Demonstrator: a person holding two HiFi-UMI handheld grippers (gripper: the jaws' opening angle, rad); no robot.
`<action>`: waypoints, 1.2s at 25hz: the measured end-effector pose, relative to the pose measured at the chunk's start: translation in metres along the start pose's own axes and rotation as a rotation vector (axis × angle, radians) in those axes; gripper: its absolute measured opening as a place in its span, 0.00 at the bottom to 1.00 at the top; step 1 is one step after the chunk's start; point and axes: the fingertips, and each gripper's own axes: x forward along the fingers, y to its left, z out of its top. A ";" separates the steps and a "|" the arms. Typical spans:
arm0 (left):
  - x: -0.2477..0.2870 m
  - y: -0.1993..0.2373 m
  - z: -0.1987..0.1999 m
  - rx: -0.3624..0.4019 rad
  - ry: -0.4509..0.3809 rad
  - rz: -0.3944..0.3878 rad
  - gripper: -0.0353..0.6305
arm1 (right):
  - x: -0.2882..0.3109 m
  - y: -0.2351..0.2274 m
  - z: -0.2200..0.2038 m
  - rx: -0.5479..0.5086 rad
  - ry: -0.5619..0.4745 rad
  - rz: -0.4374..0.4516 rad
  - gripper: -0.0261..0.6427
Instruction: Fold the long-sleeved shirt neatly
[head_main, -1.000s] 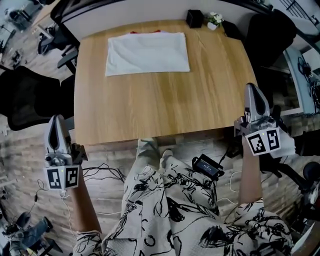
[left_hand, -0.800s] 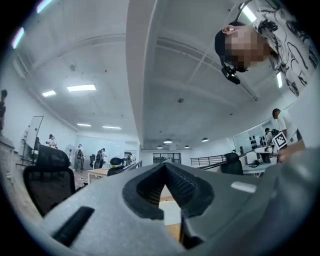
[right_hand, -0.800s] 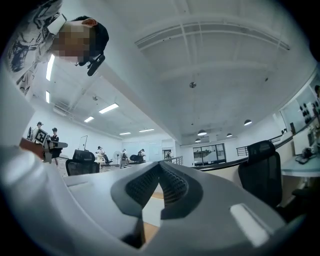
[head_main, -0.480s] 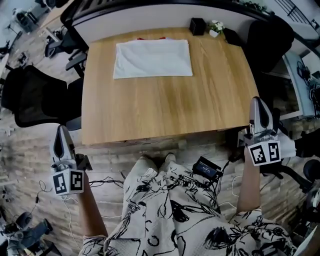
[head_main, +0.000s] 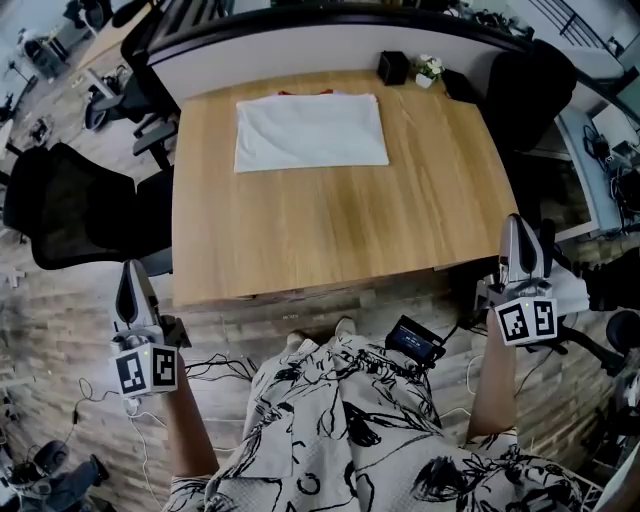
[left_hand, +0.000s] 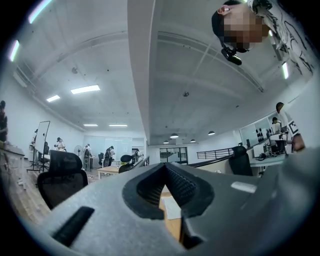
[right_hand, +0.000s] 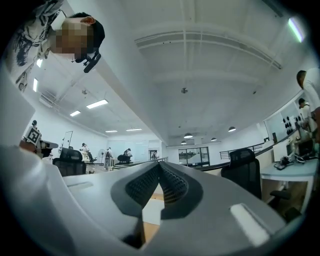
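Nearest is the person's loose white dress (head_main: 350, 430), printed with black brush-stroke flowers, with a bare forearm either side. Thin black cables (head_main: 215, 345) loop over the plank floor (head_main: 60, 330).

The left hand-held gripper (head_main: 126, 270) is smooth grey plastic tapering to a point, with a marker cube (head_main: 148, 370) at its base. It hangs over the floor just outside the table's near left corner. In its own view (left_hand: 165, 166) the ribbed black pads meet at the tip with nothing between them. The right hand-held gripper (head_main: 513, 222) is the same shape and sits off the near right corner. It is likewise closed and empty (right_hand: 159, 164), its ridged pads touching.

The table (head_main: 330, 230) is a broad slab of pale wood with a straight grain. The shirt (head_main: 311, 132) lies flat at the far edge, left of centre. It is a soft white rectangle with crisp sides, and a sliver of red shows at its far side. A small black box (head_main: 392, 67) and a little potted plant (head_main: 428, 68) stand at the far right corner. Black mesh office chairs (head_main: 70, 215) flank the table.
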 end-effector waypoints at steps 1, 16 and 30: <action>-0.001 0.002 -0.002 0.009 0.002 -0.004 0.06 | -0.001 0.002 -0.001 -0.001 -0.001 -0.005 0.05; -0.006 0.022 -0.034 0.012 0.032 0.041 0.06 | -0.020 -0.010 -0.027 -0.009 0.024 -0.124 0.05; -0.005 0.004 -0.030 0.042 0.017 0.005 0.06 | -0.013 0.006 -0.020 -0.027 0.013 -0.108 0.05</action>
